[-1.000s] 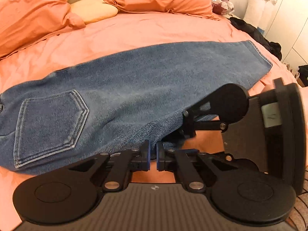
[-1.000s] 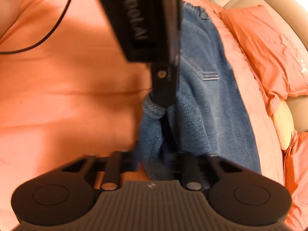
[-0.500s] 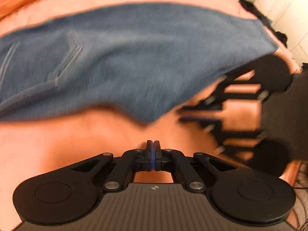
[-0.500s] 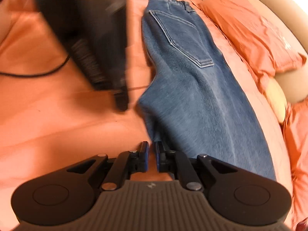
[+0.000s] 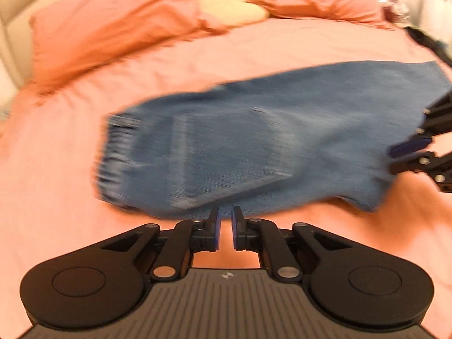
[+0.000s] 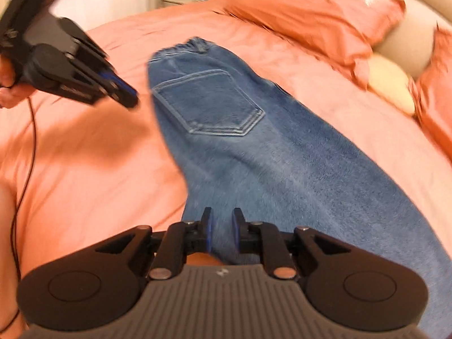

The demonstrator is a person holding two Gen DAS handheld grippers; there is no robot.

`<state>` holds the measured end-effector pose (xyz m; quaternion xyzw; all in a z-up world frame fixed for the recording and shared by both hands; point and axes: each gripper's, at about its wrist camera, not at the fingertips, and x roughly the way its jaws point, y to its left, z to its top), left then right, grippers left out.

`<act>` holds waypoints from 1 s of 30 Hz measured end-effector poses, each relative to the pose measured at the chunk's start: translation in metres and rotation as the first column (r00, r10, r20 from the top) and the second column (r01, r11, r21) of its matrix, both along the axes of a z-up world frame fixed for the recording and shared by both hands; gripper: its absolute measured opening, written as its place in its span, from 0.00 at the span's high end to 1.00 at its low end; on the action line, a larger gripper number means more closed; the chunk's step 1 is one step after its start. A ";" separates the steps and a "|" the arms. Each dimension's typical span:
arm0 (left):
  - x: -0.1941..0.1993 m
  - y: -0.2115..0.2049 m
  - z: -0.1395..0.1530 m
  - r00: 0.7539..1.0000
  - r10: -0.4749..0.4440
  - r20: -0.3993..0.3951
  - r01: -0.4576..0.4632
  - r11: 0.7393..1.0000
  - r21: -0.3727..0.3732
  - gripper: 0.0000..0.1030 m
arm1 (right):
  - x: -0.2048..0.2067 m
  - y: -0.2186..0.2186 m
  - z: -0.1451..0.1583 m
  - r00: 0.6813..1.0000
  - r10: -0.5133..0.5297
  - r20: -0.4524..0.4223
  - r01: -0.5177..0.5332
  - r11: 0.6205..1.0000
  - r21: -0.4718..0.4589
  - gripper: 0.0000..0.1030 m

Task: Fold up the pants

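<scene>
Blue jeans [image 5: 254, 147] lie flat on the pink bed, folded lengthwise, back pocket up, waistband to the left. They also show in the right wrist view [image 6: 254, 152], waistband far. My left gripper [image 5: 225, 230] is slightly open and empty, just short of the jeans' near edge below the pocket. It shows in the right wrist view [image 6: 124, 93] at upper left, above the sheet beside the waistband. My right gripper [image 6: 222, 231] is slightly open and empty over the jeans' leg. Its fingers [image 5: 409, 147] show at the left view's right edge.
The pink sheet [image 5: 56, 183] covers the bed. Orange pillows [image 5: 113, 22] and a cream cushion [image 5: 231, 11] lie at the headboard. A black cable [image 6: 25, 175] hangs at the left. Dark clothes [image 5: 426, 39] lie at the bed's far right edge.
Both grippers have let go of the jeans' edge and opened a little. The left one has moved towards the waistband end. The right one has drawn back over the leg.
</scene>
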<state>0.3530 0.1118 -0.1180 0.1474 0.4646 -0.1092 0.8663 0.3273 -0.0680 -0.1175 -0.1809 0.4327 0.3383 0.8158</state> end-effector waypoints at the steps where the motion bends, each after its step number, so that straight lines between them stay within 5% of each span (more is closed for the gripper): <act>1: 0.008 0.010 0.002 1.000 0.009 0.012 -0.009 1.000 0.020 0.90 | 0.009 0.005 -0.002 0.999 -0.022 -0.028 0.022 1.000 0.006 0.88; 6: 0.050 0.041 -0.005 0.998 0.056 0.038 -0.058 0.997 0.058 0.90 | 0.049 0.030 -0.012 0.993 -0.087 -0.080 0.088 0.996 0.007 0.88; 21: 0.150 0.057 -0.074 0.988 0.141 -0.056 -0.135 0.985 0.105 0.95 | 0.138 0.060 -0.068 0.941 -0.230 -0.247 0.232 0.972 -0.021 0.88; 25: 0.153 0.064 -0.070 0.983 0.168 -0.077 -0.162 0.984 0.069 0.95 | 0.134 0.052 -0.061 0.930 -0.241 -0.277 0.251 0.968 0.002 0.88; 30: 0.122 0.047 -0.055 0.996 0.088 0.013 -0.089 0.984 0.155 0.95 | 0.092 0.027 -0.040 0.947 -0.205 -0.246 0.220 0.975 0.032 0.79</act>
